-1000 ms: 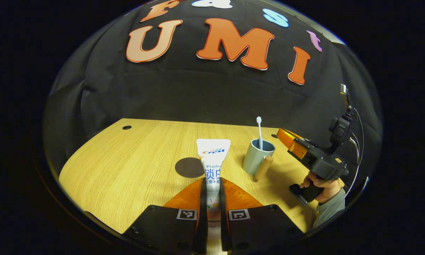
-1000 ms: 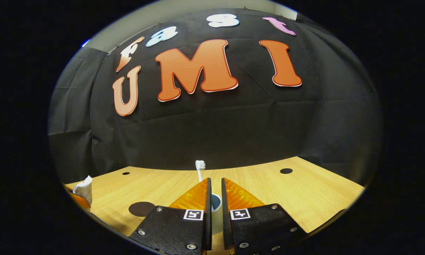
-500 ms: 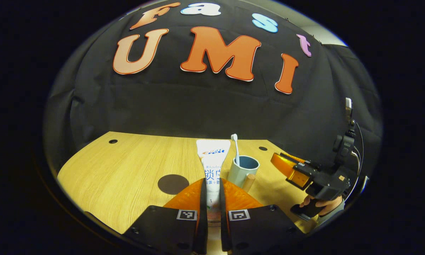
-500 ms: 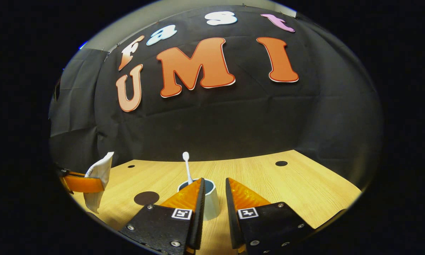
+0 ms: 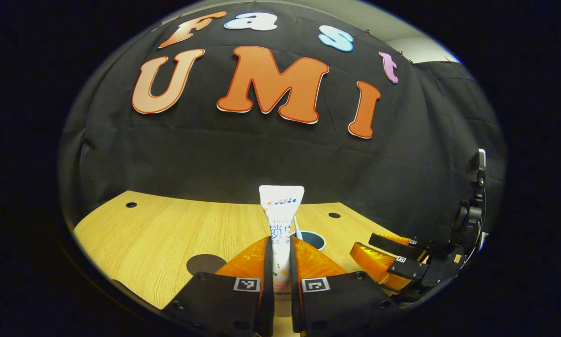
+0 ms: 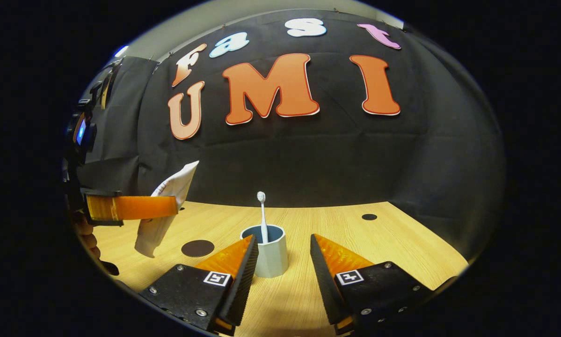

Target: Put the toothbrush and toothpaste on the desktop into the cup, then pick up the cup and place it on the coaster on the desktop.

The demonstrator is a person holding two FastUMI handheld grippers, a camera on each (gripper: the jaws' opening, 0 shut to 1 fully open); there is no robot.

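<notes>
Currently the white toothpaste tube [image 5: 280, 213] is clamped upright between both fingers of the left gripper [image 5: 280, 243], held above the light wooden desktop [image 5: 168, 238], with the pale blue-lined cup [image 5: 314, 239] partly hidden just behind it. Seen from the right gripper view, the white toothbrush [image 6: 262, 213] is stood head-up inside that cup [image 6: 270, 255], which is set on the desktop [image 6: 392, 252] just ahead of the right gripper [image 6: 282, 250], whose jaws are spread wide around nothing. The dark round coaster [image 6: 197, 248] is located left of the cup, apart from it, and the tube [image 6: 165, 210] is seen tilted in the left gripper [image 6: 175, 206] near the left edge.
</notes>
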